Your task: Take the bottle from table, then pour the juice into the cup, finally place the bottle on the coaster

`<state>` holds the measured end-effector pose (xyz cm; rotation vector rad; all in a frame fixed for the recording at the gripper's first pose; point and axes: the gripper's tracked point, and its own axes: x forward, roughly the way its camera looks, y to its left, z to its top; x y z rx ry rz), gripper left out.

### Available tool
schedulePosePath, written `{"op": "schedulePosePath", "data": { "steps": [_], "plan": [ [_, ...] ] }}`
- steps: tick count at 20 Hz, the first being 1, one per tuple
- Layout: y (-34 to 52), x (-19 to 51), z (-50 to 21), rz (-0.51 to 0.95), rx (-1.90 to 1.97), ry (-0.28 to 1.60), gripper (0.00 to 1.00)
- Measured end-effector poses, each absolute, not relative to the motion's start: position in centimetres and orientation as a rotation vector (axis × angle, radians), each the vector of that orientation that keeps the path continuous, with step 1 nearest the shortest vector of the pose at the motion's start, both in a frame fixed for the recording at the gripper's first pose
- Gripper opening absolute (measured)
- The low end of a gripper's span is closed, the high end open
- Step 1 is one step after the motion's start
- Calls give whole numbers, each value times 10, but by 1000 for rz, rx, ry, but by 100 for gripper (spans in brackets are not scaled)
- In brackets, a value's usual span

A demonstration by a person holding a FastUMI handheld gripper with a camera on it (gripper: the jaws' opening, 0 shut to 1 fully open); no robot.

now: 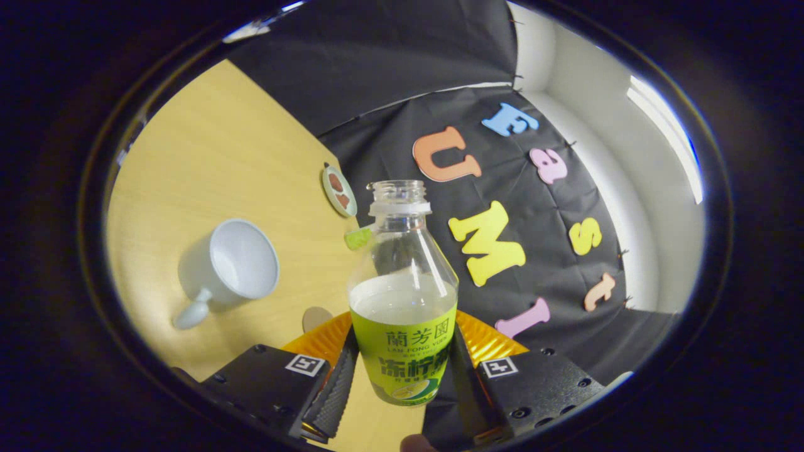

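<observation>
My gripper [402, 370] is shut on a clear bottle [403, 295] with a green label, both fingers pressing its lower sides. The bottle has no cap and holds pale juice up to the label's top. It is lifted off the wooden table [220, 163], and the whole scene looks rolled to one side. A white cup [242, 258] with a handle stands on the table beyond the left finger, its inside looking empty. Farther off, past the bottle's neck, lies a small round coaster [339, 191] with a brown pattern near the table's edge.
A small green cap-like piece [358, 238] lies on the table between the coaster and the bottle. An orange ridged plate [326, 342] sits just behind the bottle's base, with a small tan disc [316, 317] beside it. The booth's black cloth wall rises beyond the table.
</observation>
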<state>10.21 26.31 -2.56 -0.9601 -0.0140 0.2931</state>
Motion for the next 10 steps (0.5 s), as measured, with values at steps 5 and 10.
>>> {"op": "schedulePosePath", "data": {
  "steps": [5,10],
  "plan": [
    [269,88,-17,342,-648,12,76],
    [264,76,9,416,-327,53,76]
  ]
}}
